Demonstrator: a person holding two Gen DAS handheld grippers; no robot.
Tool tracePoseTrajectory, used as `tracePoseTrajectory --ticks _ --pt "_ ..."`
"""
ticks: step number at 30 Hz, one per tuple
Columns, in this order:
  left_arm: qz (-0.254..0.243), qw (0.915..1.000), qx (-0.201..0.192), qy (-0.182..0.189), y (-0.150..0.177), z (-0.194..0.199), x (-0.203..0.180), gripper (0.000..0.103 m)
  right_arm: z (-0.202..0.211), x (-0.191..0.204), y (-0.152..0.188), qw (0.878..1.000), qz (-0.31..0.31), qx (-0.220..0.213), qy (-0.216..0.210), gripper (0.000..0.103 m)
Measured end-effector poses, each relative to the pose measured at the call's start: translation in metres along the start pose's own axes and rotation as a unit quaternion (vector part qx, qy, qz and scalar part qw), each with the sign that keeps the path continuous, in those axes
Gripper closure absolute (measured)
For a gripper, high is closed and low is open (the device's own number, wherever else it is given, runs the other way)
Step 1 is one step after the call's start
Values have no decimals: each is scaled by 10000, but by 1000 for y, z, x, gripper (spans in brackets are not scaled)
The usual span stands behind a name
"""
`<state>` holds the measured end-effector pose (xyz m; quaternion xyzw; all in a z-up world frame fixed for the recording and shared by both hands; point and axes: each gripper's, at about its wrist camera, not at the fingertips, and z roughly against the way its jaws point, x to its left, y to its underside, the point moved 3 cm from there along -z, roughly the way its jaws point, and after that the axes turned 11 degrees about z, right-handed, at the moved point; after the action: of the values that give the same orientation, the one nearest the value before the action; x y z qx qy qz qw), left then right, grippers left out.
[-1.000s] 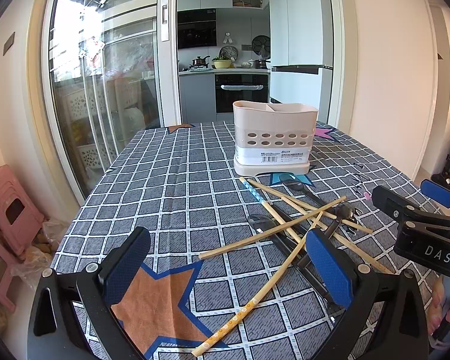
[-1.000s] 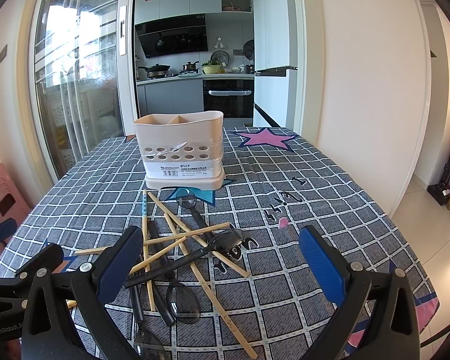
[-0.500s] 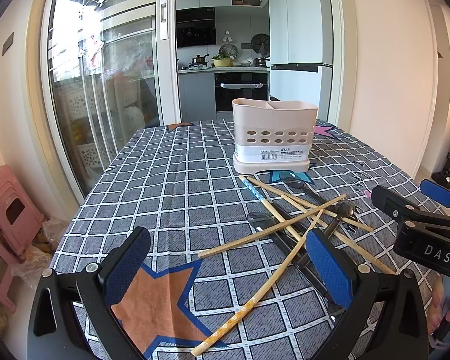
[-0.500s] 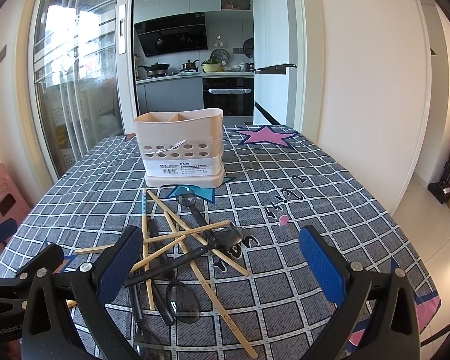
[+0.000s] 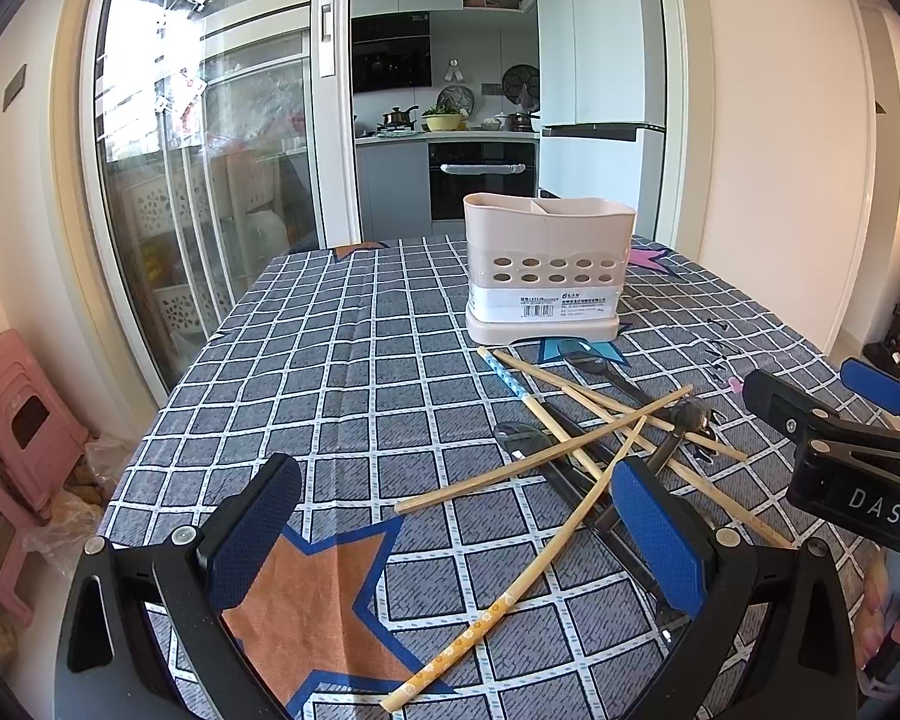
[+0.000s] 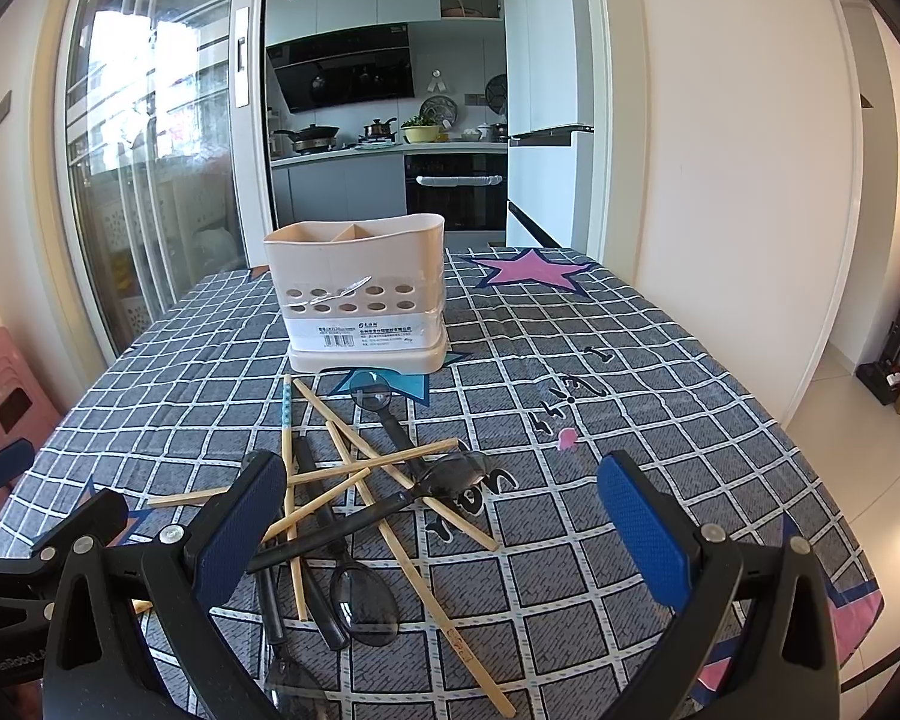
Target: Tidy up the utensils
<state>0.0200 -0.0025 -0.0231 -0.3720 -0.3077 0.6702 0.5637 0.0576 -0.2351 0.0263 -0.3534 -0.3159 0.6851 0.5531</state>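
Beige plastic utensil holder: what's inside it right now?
The beige plastic utensil holder shows a divider and two compartments; nothing sticks out above the rim. Its walls hide the compartment floors, so small items there cannot be excluded.

In the left wrist view the left hand-held gripper (image 5: 456, 525) has its body cut off by the bottom edge, and its right finger (image 5: 657, 531) covers part of the dark spoon handles (image 5: 576, 480). The right hand-held gripper (image 5: 834, 414) runs out of the frame at the right. The label print on the utensil holder (image 5: 549, 267) is too small to read, and its compartments are hidden behind its wall. In the right wrist view the lowest spoon (image 6: 288, 675) slips under the gripper body at the bottom, and the bench (image 6: 660, 360) is cut off at the lower corners.
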Motion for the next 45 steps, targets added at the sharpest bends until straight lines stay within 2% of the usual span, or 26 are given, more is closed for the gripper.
tracePoseTrajectory --ticks 9,12,16,18,26,36,40,43,45 --pt "-63 9998 141 88 3 -7 1 0 -2 -1 1 10000 15 63 -41 0" --pt "-232 9991 318 147 -2 -17 0 0 -7 -5 -1 9999 18 147 -77 0" --pt "-681 9955 665 -26 -9 -41 -1 0 -19 -15 -2 9989 4 451 -135 0" --pt "-763 9934 859 28 -12 -50 2 0 -26 -19 -2 9979 32 628 -147 0" --pt "-1336 9787 1511 372 -17 -83 7 0 -59 -33 5 9877 364 1495 -279 0" --pt "-2111 9564 1901 683 -15 -108 -26 0 -99 -38 -26 9803 251 1799 -779 1" --pt "-2315 9466 2092 818 -16 -117 -38 0 -124 -27 -40 9739 305 1967 -1095 7" --pt "-2356 9426 2192 894 -17 -122 -43 0 -150 -14 -46 9606 293 2310 -1515 15" --pt "-2427 9398 2206 958 -18 -122 -48 0 -166 -4 -46 9513 373 2531 -1718 24"
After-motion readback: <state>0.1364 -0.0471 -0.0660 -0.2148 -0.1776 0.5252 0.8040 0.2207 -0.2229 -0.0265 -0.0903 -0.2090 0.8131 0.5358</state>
